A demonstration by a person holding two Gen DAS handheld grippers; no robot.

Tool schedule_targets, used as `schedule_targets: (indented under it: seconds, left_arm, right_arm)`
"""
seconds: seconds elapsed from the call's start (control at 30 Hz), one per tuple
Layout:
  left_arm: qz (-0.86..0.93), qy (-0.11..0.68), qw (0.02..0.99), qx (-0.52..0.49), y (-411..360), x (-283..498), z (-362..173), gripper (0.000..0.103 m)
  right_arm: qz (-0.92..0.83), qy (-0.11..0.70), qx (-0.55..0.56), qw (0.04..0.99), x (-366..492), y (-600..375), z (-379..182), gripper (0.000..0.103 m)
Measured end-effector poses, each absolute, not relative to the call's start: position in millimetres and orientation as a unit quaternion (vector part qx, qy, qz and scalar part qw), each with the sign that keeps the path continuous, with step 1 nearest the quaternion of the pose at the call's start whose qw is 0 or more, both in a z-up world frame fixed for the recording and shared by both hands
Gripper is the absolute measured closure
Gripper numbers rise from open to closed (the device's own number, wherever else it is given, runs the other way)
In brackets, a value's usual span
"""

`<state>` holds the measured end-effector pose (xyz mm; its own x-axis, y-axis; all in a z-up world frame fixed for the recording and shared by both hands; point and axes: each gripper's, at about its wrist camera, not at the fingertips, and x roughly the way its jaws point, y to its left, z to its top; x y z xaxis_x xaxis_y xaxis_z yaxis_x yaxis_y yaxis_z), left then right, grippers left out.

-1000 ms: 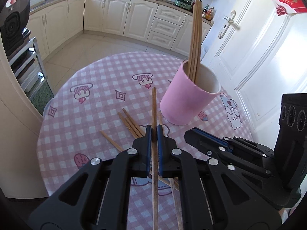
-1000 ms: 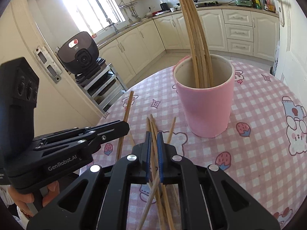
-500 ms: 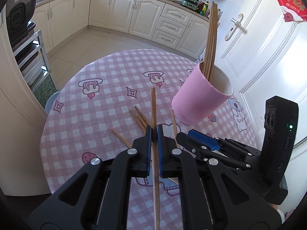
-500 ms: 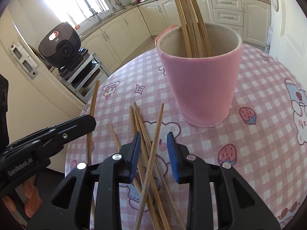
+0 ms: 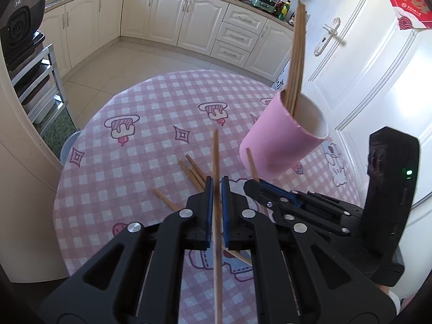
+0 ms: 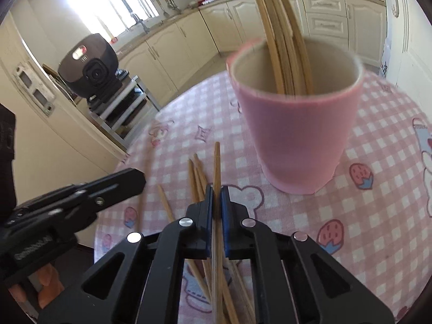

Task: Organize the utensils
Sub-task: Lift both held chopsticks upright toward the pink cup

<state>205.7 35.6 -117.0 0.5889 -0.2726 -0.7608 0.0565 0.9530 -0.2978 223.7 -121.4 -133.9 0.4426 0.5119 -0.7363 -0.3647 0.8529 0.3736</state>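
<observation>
A pink cup [image 5: 278, 140] [image 6: 297, 140] stands on the checked table with several chopsticks [image 5: 295, 54] [image 6: 280, 40] upright in it. My left gripper [image 5: 216, 186] is shut on one wooden chopstick [image 5: 216, 156], held above the cloth short of the cup. My right gripper [image 6: 216, 191] is shut on another chopstick [image 6: 216, 167], just in front of the cup. Several loose chopsticks [image 5: 193, 170] [image 6: 195, 178] lie on the cloth under both grippers. In the left wrist view the right gripper [image 5: 251, 186] sits beside mine, its chopstick [image 5: 251, 162] pointing at the cup's base. The left gripper [image 6: 135, 181] shows at the left of the right wrist view.
The round table has a pink checked cloth [image 5: 151, 124]; its edge curves close on the left. A black cooker [image 6: 89, 67] sits on a metal rack beyond that edge. Cream cabinets line the far wall, and a white door [image 5: 351, 67] stands right of the cup.
My right gripper opened over the loose pile, then shut on a single chopstick, ending lower and closer to the cup. The left gripper kept its chopstick and barely moved.
</observation>
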Motion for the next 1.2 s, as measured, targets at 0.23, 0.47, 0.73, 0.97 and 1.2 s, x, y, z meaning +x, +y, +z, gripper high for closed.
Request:
schedule_targets:
  seconds: [0.23, 0.47, 0.73, 0.97, 1.2]
  left_arm:
    - [-0.112, 0.408, 0.899, -0.109, 27, 184, -78, 0.097]
    - [-0.104, 0.413, 0.9, -0.097, 24, 177, -75, 0.096]
    - [-0.072, 0.469, 0.876, -0.088, 32, 200, -119, 0.096]
    - [-0.069, 0.511, 0.853, -0.086, 27, 223, -153, 0.096]
    - [-0.07, 0.524, 0.844, -0.09, 28, 235, -169, 0.096]
  right_arm:
    - [0.282, 0.385, 0.076, 0.875, 195, -136, -69, 0.098]
    - [0.277, 0.38, 0.06, 0.88, 186, -137, -64, 0.098]
    - [0.269, 0.414, 0.062, 0.868, 197, -131, -88, 0.098]
    - [0.268, 0.44, 0.066, 0.854, 213, -126, -114, 0.098]
    - [0.272, 0.457, 0.075, 0.843, 225, -124, -131, 0.098]
